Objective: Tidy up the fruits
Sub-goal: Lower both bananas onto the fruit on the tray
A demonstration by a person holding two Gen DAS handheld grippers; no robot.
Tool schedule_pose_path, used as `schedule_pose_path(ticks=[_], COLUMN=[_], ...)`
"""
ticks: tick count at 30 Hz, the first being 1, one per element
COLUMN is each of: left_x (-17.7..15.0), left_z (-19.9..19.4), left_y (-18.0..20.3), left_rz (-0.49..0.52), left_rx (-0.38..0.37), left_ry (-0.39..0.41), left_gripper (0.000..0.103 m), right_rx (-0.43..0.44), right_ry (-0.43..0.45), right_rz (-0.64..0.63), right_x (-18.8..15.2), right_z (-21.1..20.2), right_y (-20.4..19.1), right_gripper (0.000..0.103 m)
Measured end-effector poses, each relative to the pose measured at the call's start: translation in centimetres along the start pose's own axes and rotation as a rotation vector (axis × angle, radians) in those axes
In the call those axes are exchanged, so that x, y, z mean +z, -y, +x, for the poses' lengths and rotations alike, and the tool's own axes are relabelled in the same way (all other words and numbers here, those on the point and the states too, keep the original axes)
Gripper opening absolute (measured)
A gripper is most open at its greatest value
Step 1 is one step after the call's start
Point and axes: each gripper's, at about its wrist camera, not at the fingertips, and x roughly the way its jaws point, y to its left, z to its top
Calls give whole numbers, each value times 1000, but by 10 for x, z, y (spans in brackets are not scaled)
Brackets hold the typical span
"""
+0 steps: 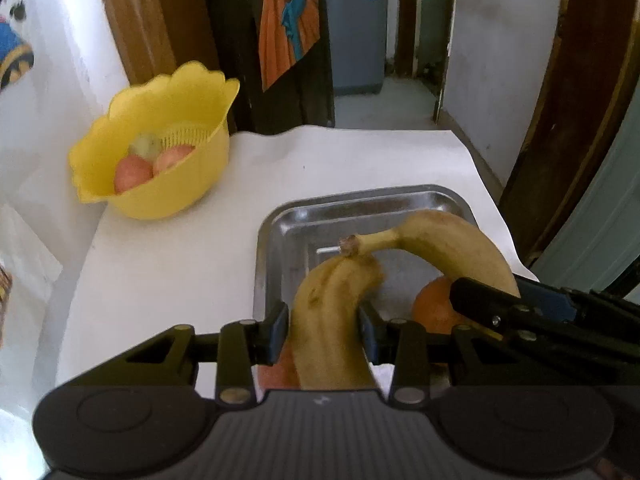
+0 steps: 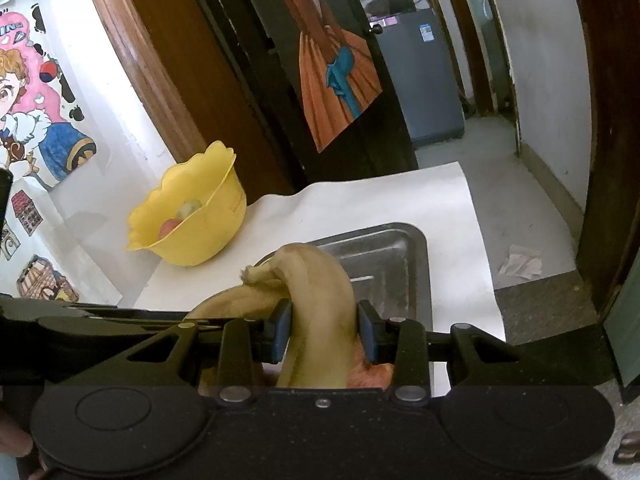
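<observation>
Two bananas joined at one stem [image 1: 350, 245] hang over a steel tray [image 1: 280, 232]. My left gripper [image 1: 323, 328] is shut on the near banana [image 1: 332, 320]. My right gripper [image 2: 323, 330] is shut on the other banana [image 2: 320, 300], which shows in the left wrist view [image 1: 452, 244] as the far one. The right gripper's finger [image 1: 480, 304] reaches in from the right in the left wrist view. An orange [image 1: 434, 308] lies in the tray below. A yellow bowl [image 1: 192, 92] holds apples [image 1: 132, 174] and a greenish fruit [image 1: 146, 146].
A white sheet [image 1: 168, 264] covers the table. The table's right edge [image 2: 484, 256] drops to the floor. A dark door with an orange poster [image 1: 288, 24] stands behind the table. A reddish fruit [image 1: 280, 372] shows under the left gripper. The bowl also shows in the right wrist view [image 2: 216, 240].
</observation>
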Motion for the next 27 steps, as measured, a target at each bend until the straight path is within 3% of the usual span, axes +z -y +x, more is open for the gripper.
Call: schedule_pose_path(ticks=[13,21,27], left_x=[-8,-15,-22], left_z=[-12,-30,-49], left_y=[-1,-4,-8], left_rz=[-13,-37,-86], left_rx=[5,12,37], left_ry=[39,89,158], left_gripper=[47,56,65], right_rx=[31,45,64], right_ry=[7,32,56], right_rz=[1,-22,-59], right_x=[-2,-3,-5], right_z=[-7,-22,-38], right_y=[2,-1,-3], right_gripper=[45,49,57])
